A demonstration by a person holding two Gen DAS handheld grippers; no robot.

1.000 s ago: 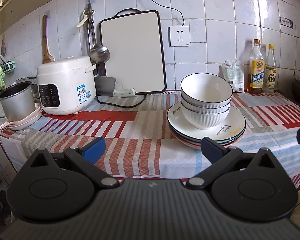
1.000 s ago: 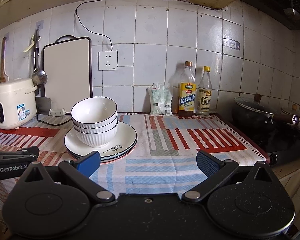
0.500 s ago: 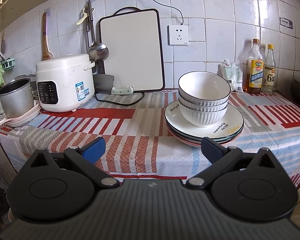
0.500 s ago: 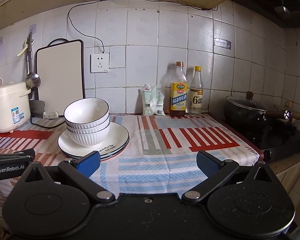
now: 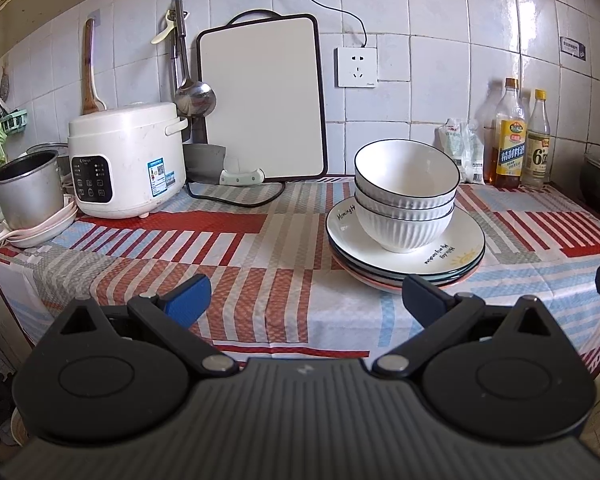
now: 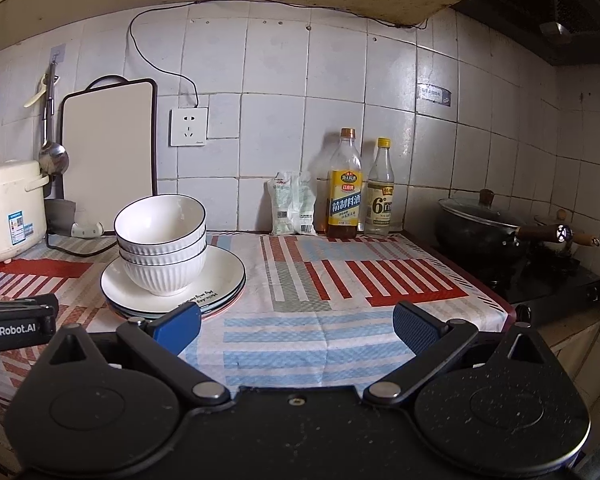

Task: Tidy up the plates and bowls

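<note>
Three white ribbed bowls (image 5: 406,196) with dark rims are nested on a stack of plates (image 5: 456,258) on the striped cloth. The right wrist view shows the same bowls (image 6: 162,240) and plates (image 6: 220,284) at left. My left gripper (image 5: 306,294) is open and empty, short of the counter's front edge, with the plates just beyond its right finger. My right gripper (image 6: 296,326) is open and empty too, to the right of the stack. The left gripper's body (image 6: 14,322) shows at the left edge of the right wrist view.
A white rice cooker (image 5: 126,160), a metal pot (image 5: 26,188), a cutting board (image 5: 262,98) and a cleaver (image 5: 224,166) stand at the back left. Two bottles (image 6: 360,190) and a packet (image 6: 294,204) stand by the wall. A lidded wok (image 6: 484,228) sits on the stove at right.
Both grippers have drawn back slightly from the counter and risen, so more of the counter's front edge shows. The bowls and plates have not moved.
</note>
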